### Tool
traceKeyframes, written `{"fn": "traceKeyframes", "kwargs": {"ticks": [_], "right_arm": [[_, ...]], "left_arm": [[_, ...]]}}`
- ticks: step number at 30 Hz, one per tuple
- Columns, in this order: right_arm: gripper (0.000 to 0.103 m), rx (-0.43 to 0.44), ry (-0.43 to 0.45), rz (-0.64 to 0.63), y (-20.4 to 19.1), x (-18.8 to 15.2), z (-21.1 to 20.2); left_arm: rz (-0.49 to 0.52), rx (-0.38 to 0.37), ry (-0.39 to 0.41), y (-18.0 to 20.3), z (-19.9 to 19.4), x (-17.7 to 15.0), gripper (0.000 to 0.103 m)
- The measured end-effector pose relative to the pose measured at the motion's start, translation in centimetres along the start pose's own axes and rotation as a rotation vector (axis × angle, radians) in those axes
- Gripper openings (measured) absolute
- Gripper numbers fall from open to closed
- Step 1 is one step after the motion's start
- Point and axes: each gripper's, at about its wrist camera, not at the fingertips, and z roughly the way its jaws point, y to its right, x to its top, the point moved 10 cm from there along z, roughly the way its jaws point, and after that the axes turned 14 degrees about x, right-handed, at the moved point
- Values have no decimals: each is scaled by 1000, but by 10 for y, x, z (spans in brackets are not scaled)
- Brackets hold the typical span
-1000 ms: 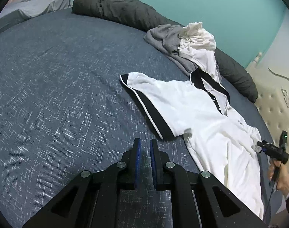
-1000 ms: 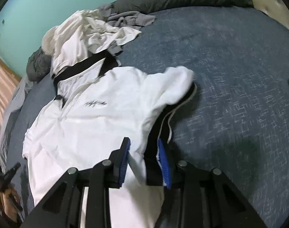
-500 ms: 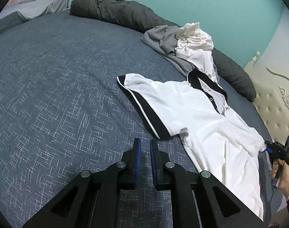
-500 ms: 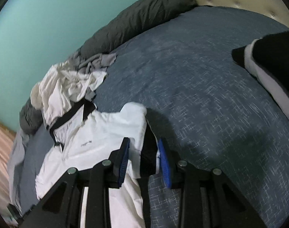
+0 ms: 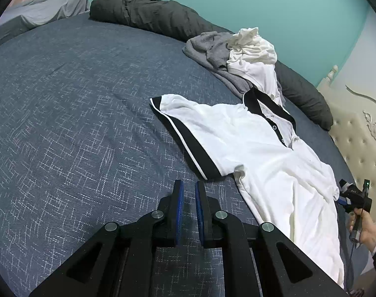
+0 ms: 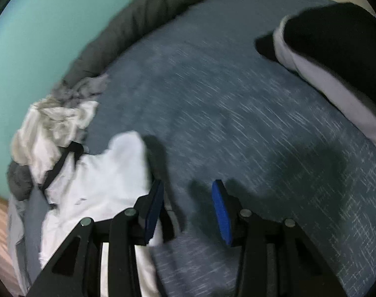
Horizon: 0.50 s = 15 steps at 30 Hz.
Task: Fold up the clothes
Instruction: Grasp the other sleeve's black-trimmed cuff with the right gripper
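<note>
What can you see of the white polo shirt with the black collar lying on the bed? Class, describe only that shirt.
The white polo shirt lies face up and fairly flat, though wrinkled, on the dark blue bedspread. It looks like soft knit fabric, with a black collar, a short buttoned placket and a black band with white piping on its spread sleeve. Its collar end meets the pile of grey and white clothes. The right gripper, jaws opening, is beside the other sleeve; nothing is between them.
</note>
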Motion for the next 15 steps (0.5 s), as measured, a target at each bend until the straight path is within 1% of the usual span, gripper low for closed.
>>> {"fn": "traceKeyframes", "kwargs": {"ticks": [1, 3, 6, 9, 13, 15], "right_arm": [[41, -12, -19, -23, -1, -2, 5], [41, 23, -39, -92, -17, -6, 13], [41, 59, -92, -245, -52, -17, 27], [41, 61, -150, -387, -80, -37, 41], [41, 46, -202, -464, -96, -57, 57], [41, 60, -214, -490, -102, -63, 60]], "left_arm": [[0, 0, -2, 0, 1, 0, 10], [1, -1, -5, 1, 2, -1, 10], [6, -6, -9, 3, 2, -3, 10], [11, -9, -10, 5, 1, -4, 10], [10, -13, -10, 6, 0, -4, 10], [10, -14, -9, 6, 0, -3, 10]]}}
